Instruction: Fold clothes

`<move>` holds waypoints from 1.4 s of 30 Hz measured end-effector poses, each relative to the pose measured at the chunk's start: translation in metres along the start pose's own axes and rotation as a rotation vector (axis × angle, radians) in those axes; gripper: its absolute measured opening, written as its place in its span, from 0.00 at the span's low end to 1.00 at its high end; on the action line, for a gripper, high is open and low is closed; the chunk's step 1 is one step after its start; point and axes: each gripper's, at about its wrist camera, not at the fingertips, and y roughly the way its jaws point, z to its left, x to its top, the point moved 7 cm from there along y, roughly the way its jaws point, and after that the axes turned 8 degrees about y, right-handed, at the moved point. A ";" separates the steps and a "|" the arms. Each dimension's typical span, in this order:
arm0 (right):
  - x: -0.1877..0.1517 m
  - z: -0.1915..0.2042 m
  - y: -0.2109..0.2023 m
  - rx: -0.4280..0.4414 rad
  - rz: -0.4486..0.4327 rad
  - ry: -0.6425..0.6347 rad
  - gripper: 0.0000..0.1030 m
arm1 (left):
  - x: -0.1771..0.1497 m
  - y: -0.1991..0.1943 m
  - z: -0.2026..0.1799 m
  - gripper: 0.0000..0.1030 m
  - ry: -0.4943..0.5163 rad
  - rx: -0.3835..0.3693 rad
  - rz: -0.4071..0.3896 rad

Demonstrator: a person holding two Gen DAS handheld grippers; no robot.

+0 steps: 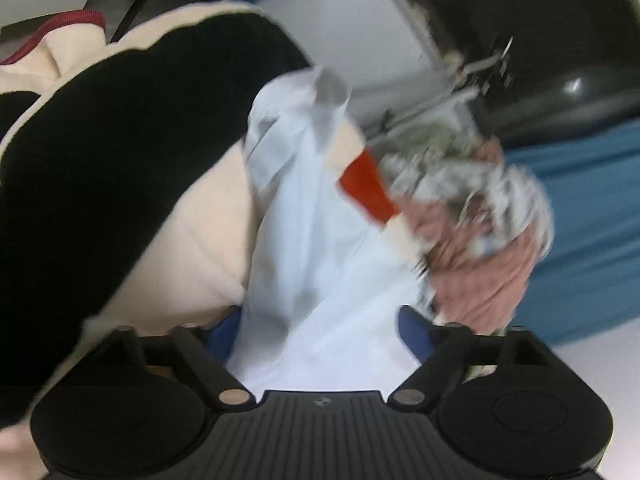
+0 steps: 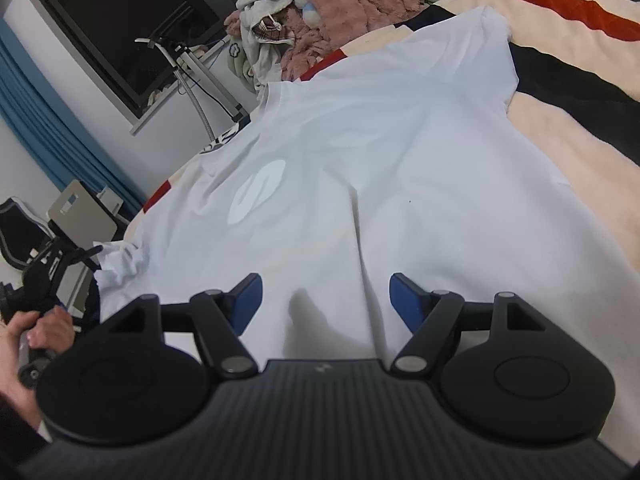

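A white T-shirt (image 2: pixel 400 152) with a pale oval print lies spread on a striped blanket (image 2: pixel 568 128). My right gripper (image 2: pixel 326 292) hovers low over its near hem, open, blue pads wide apart either side of a raised crease. In the blurred left wrist view the same white T-shirt (image 1: pixel 312 272) hangs bunched between the blue pads of my left gripper (image 1: pixel 322 332), which stand wide apart, open. The right wrist view also shows the left gripper (image 2: pixel 76 260) at the shirt's crumpled left corner, held by a hand (image 2: pixel 44 332).
A heap of clothes (image 2: pixel 340 4), pink fluffy and grey, sits at the far end of the bed. Off the bed's left side are a dark window (image 2: pixel 120 28), a blue curtain (image 2: pixel 48 120), a metal stand (image 2: pixel 192 68) and a chair (image 2: pixel 84 212).
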 end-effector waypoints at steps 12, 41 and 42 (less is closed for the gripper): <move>-0.001 -0.002 0.003 0.018 0.024 0.022 0.71 | -0.029 0.029 -0.016 0.44 0.030 0.015 0.065; 0.007 0.026 -0.032 0.025 -0.141 -0.208 0.71 | -0.031 -0.175 -0.085 0.77 0.791 0.347 -0.277; 0.007 0.029 -0.037 0.029 -0.161 -0.236 0.71 | -0.048 -0.180 -0.097 0.80 0.829 0.322 -0.286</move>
